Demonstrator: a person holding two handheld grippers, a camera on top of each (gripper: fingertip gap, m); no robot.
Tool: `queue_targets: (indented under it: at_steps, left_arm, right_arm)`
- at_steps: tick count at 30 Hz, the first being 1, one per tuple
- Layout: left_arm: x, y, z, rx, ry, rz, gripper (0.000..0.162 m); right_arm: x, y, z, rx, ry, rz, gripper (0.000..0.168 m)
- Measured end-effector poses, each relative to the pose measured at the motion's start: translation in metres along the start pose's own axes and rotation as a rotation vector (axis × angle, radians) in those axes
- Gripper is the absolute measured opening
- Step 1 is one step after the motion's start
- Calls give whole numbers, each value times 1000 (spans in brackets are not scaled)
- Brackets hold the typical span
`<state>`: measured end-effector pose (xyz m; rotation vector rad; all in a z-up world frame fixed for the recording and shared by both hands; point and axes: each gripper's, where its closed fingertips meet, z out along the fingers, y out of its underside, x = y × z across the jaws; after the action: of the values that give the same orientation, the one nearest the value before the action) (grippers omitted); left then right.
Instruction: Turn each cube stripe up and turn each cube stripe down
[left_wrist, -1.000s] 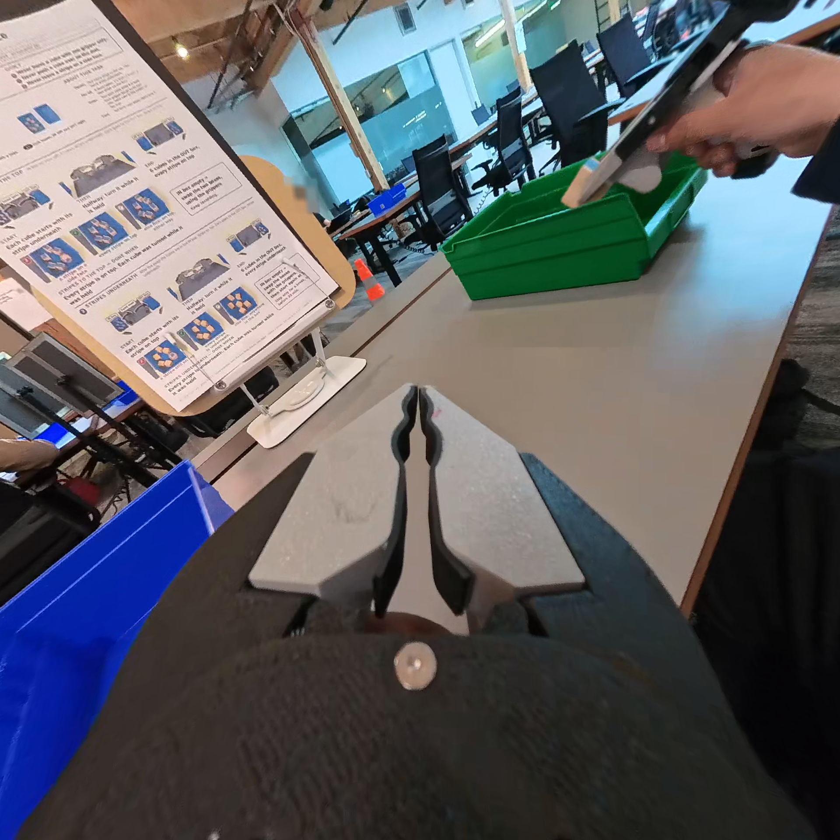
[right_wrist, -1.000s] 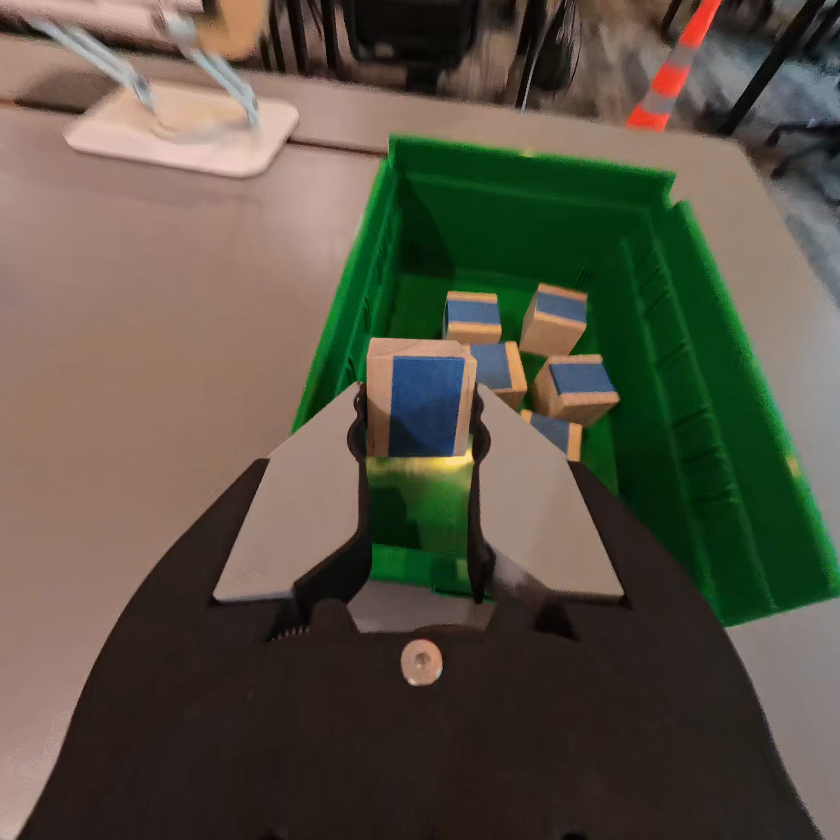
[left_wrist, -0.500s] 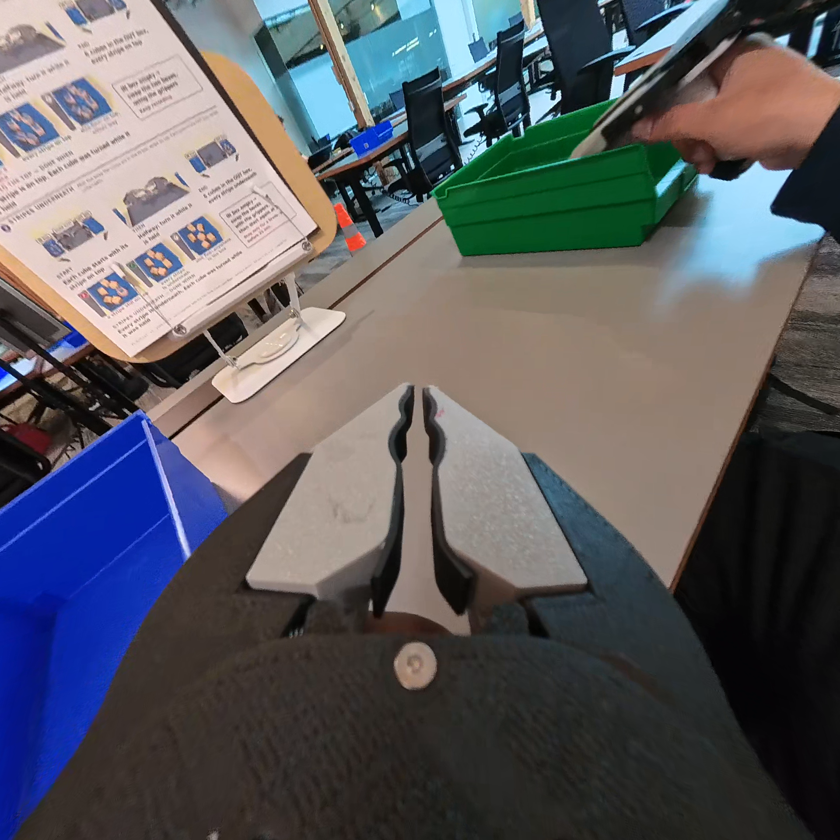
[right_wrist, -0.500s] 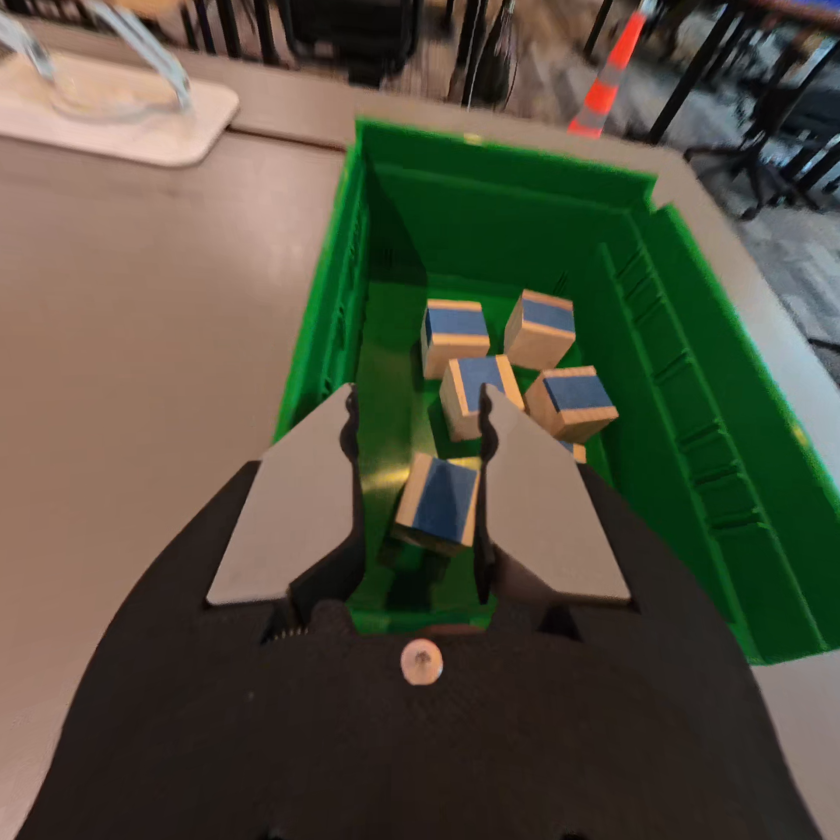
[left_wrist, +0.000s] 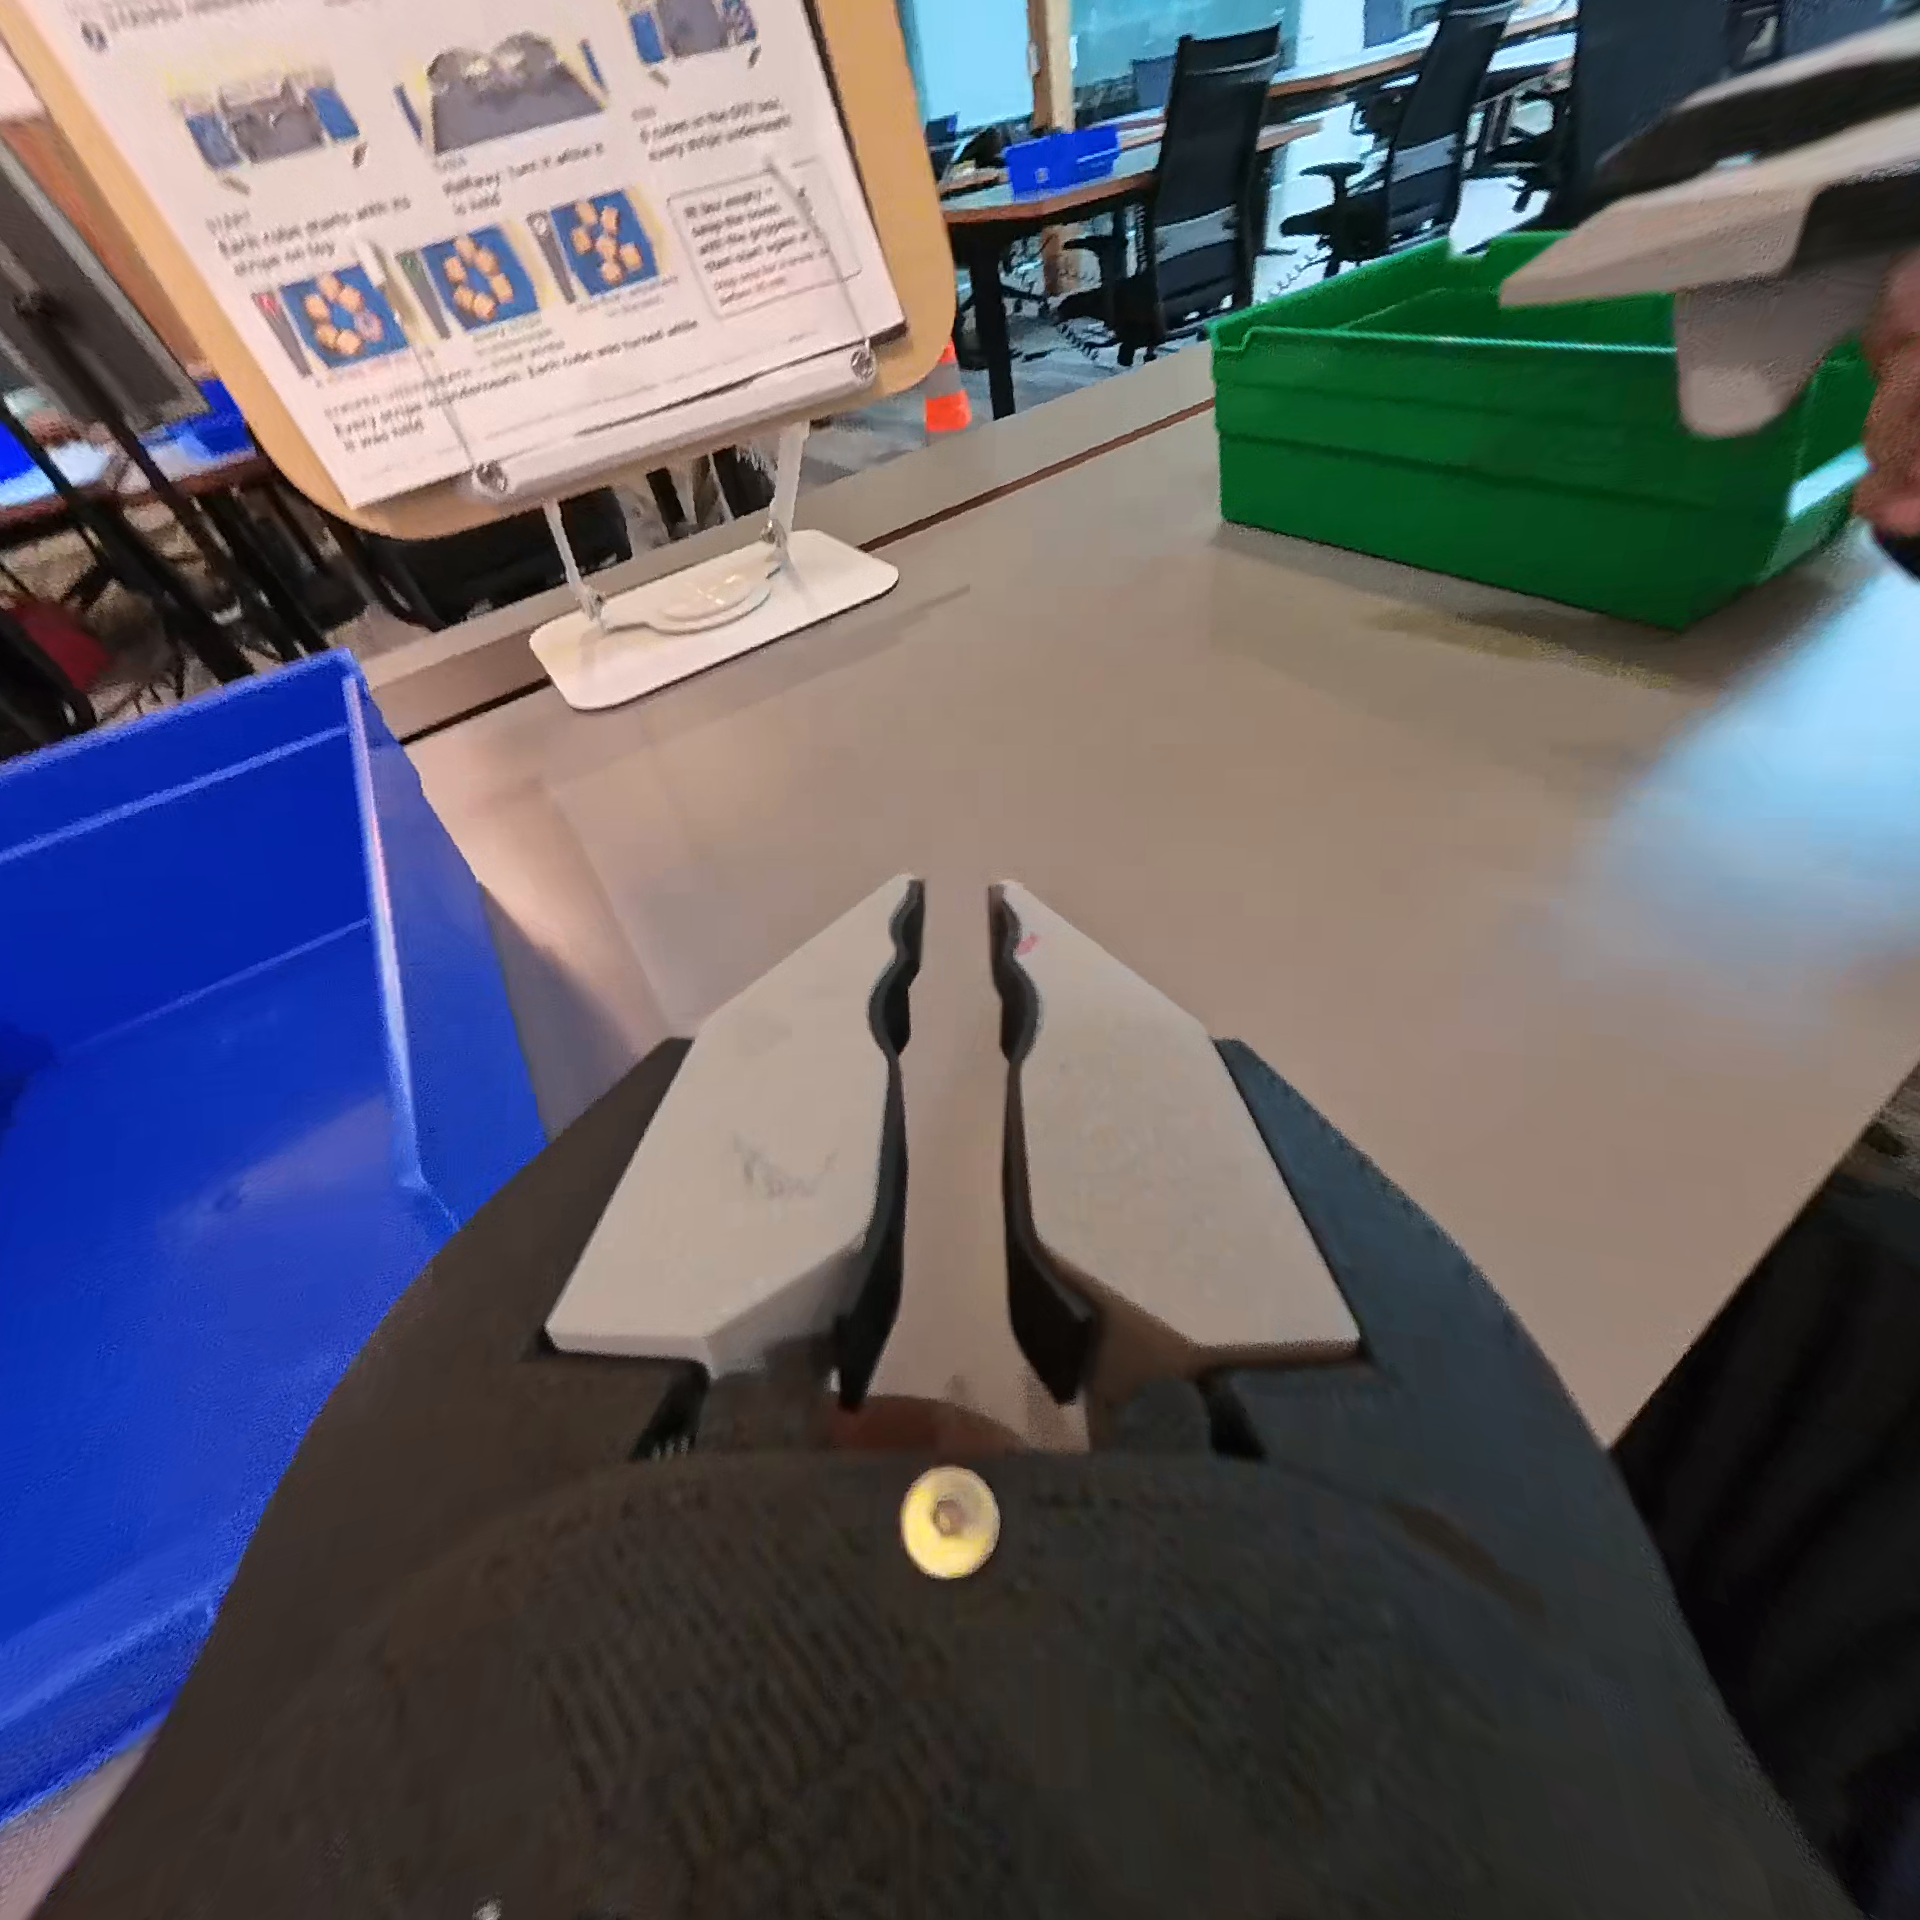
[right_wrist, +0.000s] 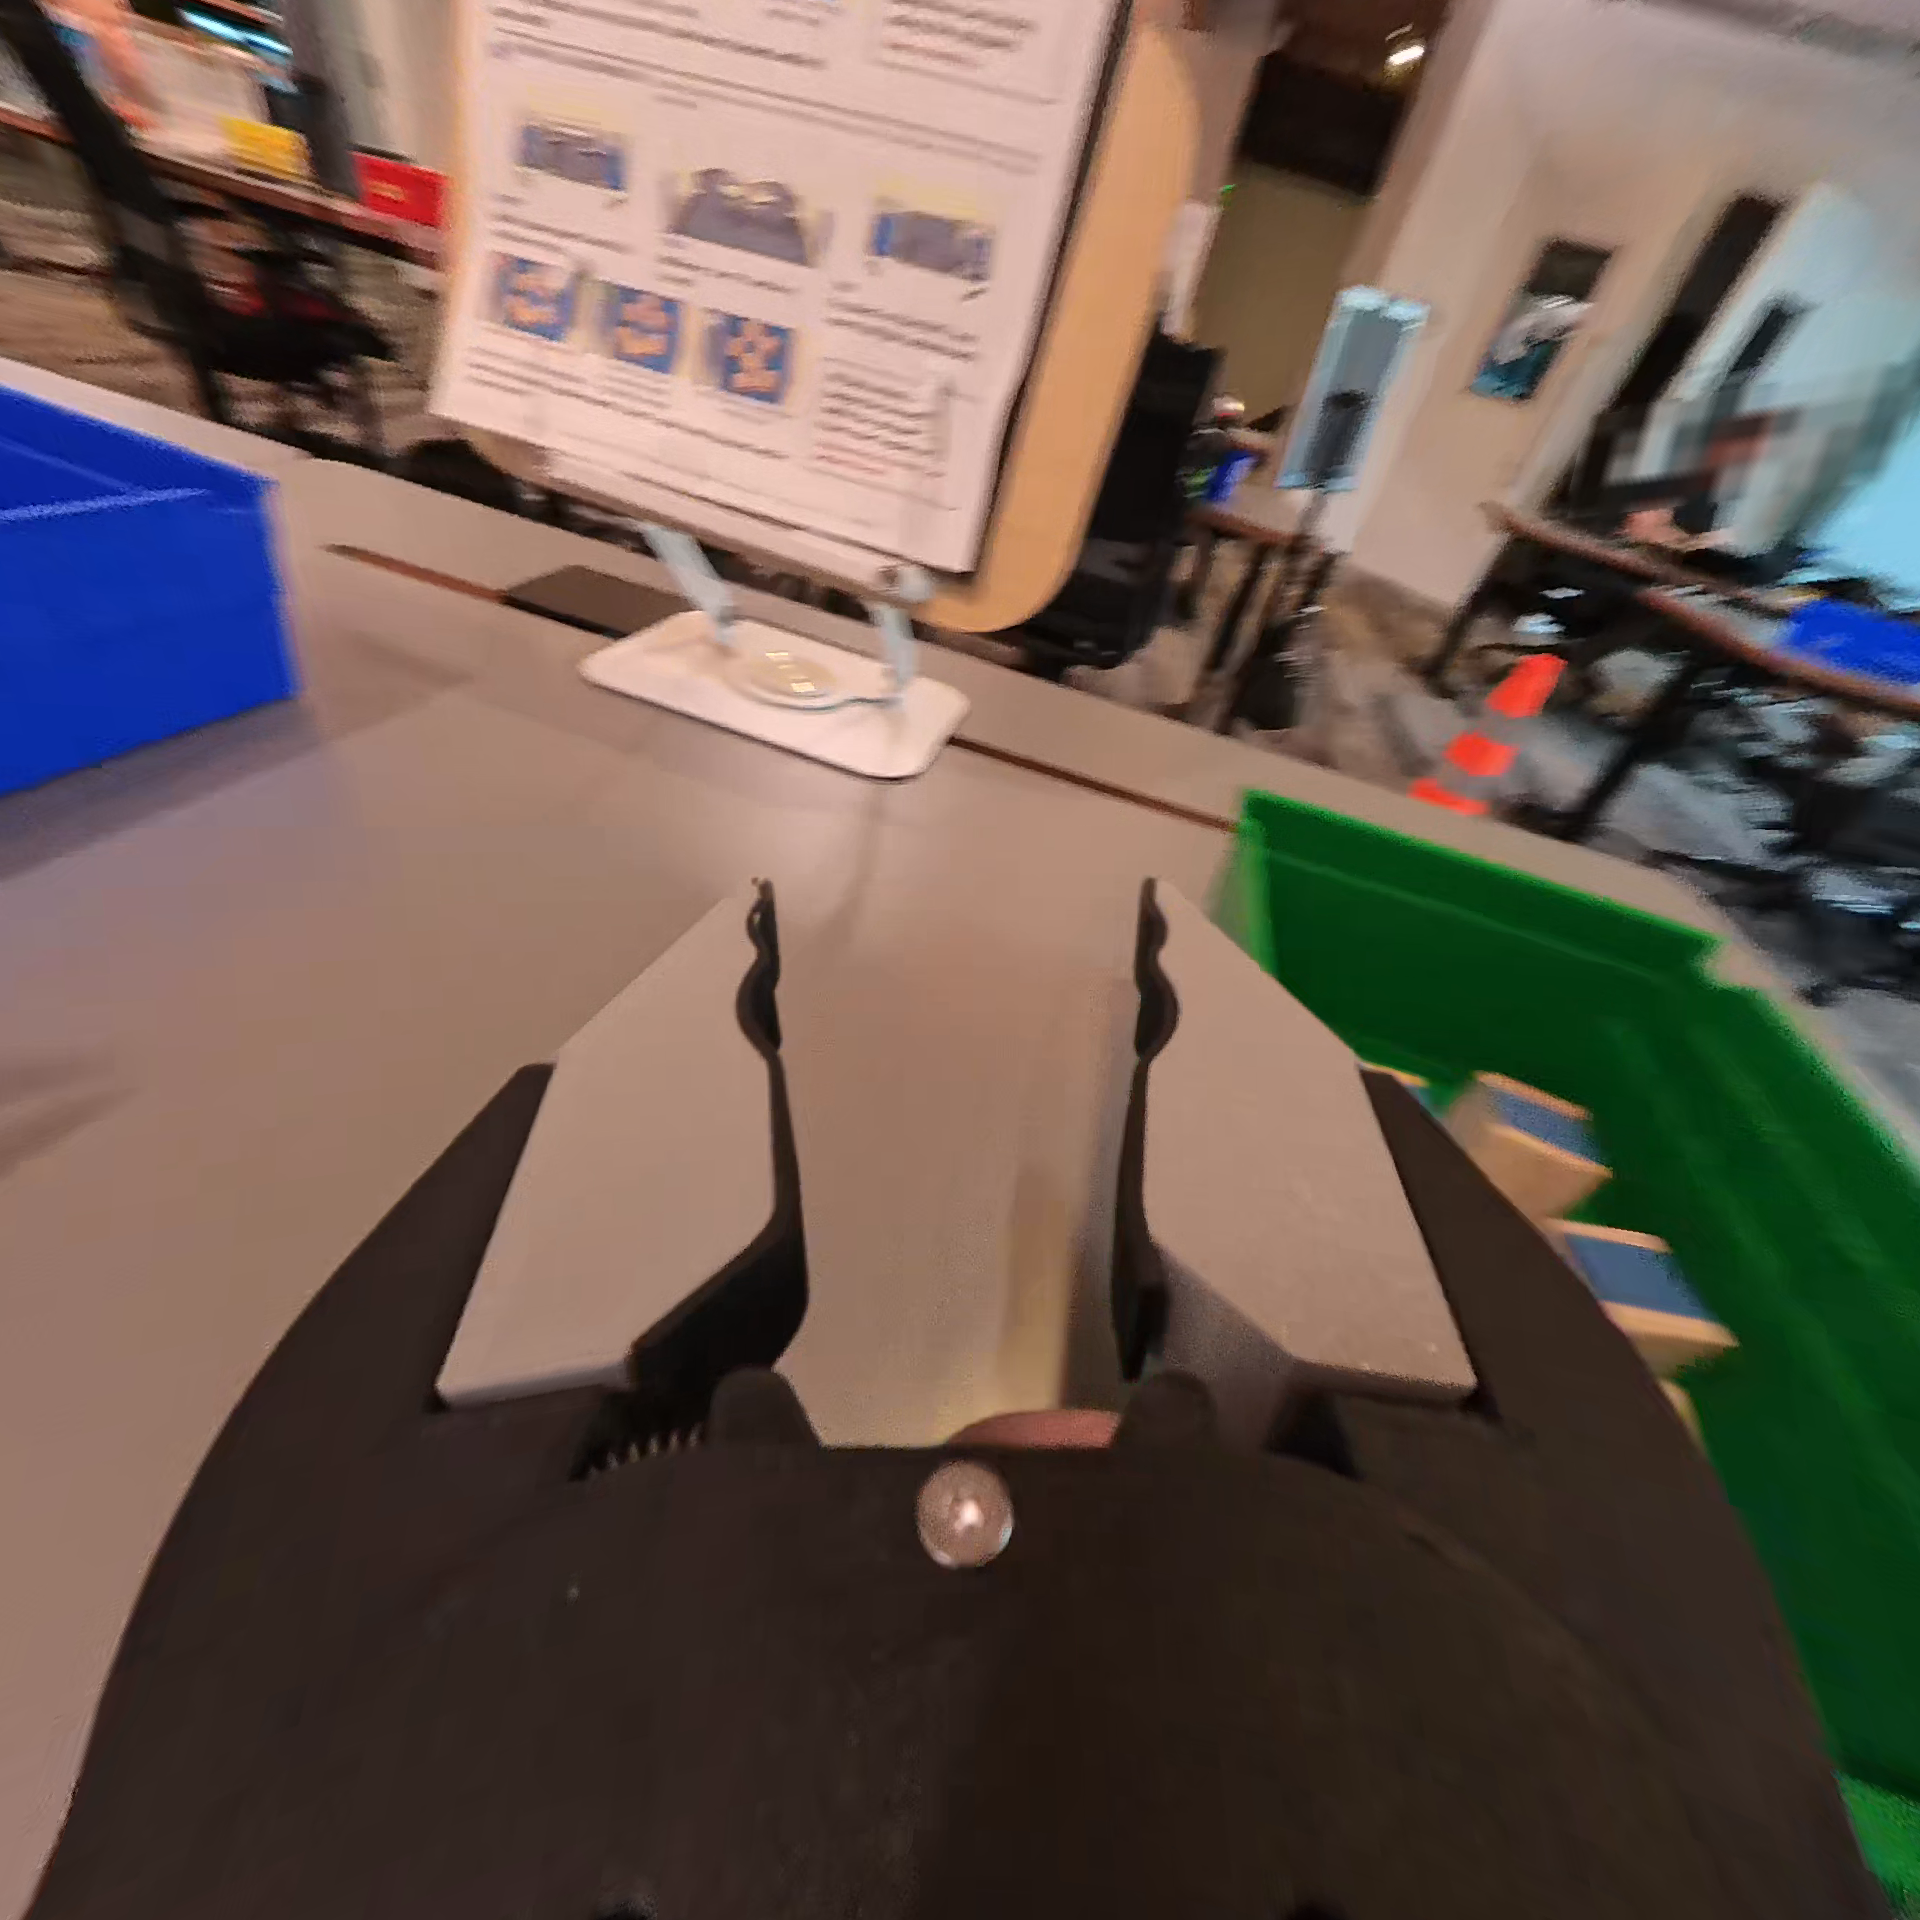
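Wooden cubes (right_wrist: 1527, 1138) with blue stripes facing up lie in the green bin (right_wrist: 1455, 966), partly hidden behind its wall and my right finger. My right gripper (right_wrist: 954, 894) is open and empty above the grey table (right_wrist: 416, 987), just left of the green bin. My left gripper (left_wrist: 953, 896) is empty, its jaws a narrow gap apart, low over the table beside the blue bin (left_wrist: 208, 1039). The right gripper also shows blurred in the left wrist view (left_wrist: 1714, 208), above the green bin (left_wrist: 1455, 447).
An instruction board (left_wrist: 540, 239) on a white stand (left_wrist: 717, 613) is at the table's far edge, between the bins. It shows in the right wrist view too (right_wrist: 748, 260), with the blue bin (right_wrist: 125, 623) at the left. The table's front edge (left_wrist: 1766, 1247) is at my right.
My right gripper let the striped cube drop into the green bin, opened wider and swung up and left out of the bin. My left gripper turned left and its jaws parted slightly.
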<state>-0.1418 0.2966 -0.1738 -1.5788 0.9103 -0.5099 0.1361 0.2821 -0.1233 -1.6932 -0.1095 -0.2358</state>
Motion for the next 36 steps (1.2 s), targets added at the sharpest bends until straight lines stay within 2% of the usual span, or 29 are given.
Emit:
queue_targets:
  at_steps: [1, 5, 11, 15, 19, 22, 29, 33, 36]
  left_arm:
    - [0, 3, 1, -9, -6, -25, 15]
    - [7, 6, 5, -26, 8, -88, 30]
    - [20, 5, 22, -50, 13, -126, 42]
    - [38, 3, 44, -59, 46, -131, 49]
    - [63, -12, 65, -32, 113, -146, 50]
    - [85, -20, 73, -24, 187, -141, 54]
    - [72, -29, 46, 37, 188, -77, 53]
    - [57, -10, 33, 17, 187, -133, 49]
    - [55, 0, 34, -3, 185, -152, 51]
  right_arm:
    - [-16, 3, 3, 0, -52, 22, 71]
    - [-59, 25, 11, -78, -140, -3, 74]
    - [-67, 38, -14, -104, -154, -3, 78]
    - [-52, 53, -32, -136, -113, 2, 87]
    - [-47, 51, -50, -99, -138, 71, 91]
    - [-49, 61, -57, -123, -161, 53, 95]
    - [17, 52, -91, -81, -106, 85, 95]
    - [40, 60, -100, -103, -87, 177, 96]
    - [39, 57, -99, -94, -77, 161, 96]
